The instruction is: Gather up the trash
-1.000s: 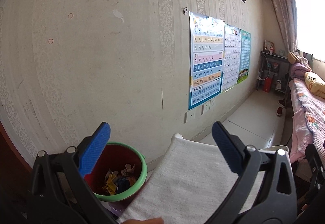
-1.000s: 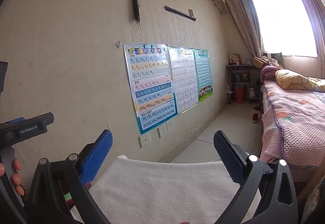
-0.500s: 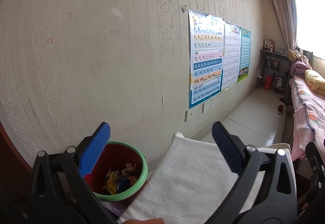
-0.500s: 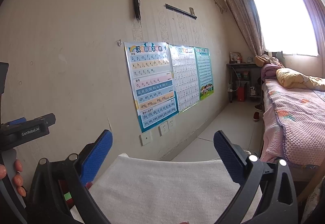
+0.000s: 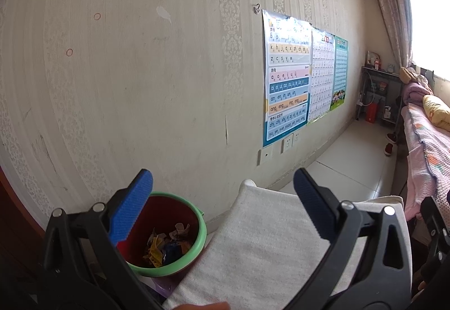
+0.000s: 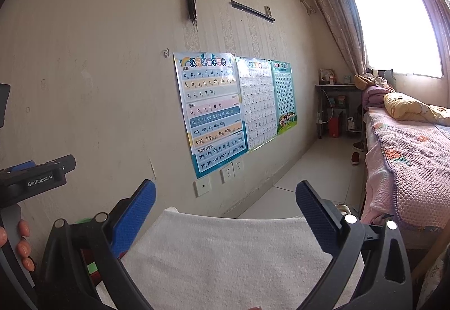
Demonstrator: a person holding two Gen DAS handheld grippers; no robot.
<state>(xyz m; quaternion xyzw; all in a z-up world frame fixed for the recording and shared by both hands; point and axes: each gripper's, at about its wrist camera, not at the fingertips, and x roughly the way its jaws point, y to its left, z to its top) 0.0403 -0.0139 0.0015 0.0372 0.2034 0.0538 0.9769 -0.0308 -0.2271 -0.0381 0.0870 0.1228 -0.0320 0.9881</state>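
Note:
A red bin with a green rim (image 5: 198, 242) stands by the wall at the lower left of the left wrist view, with crumpled wrappers (image 5: 166, 245) inside. My left gripper (image 5: 222, 197) is open and empty, held above the bin's right side and a white cloth-covered surface (image 5: 261, 248). My right gripper (image 6: 225, 203) is open and empty above the same cloth surface (image 6: 225, 253). The left gripper's body (image 6: 36, 175) shows at the left edge of the right wrist view. The bin is mostly hidden behind my right gripper's left finger (image 6: 135, 214).
A papered wall with learning posters (image 5: 287, 79) and outlets (image 5: 287, 142) runs along the left. A bed with a pink knitted cover (image 6: 410, 158) fills the right. A tiled floor strip (image 5: 351, 163) lies between. A small shelf (image 6: 334, 113) stands under the window.
Both views have shifted only slightly; the grippers stay open and empty and the bin keeps its place.

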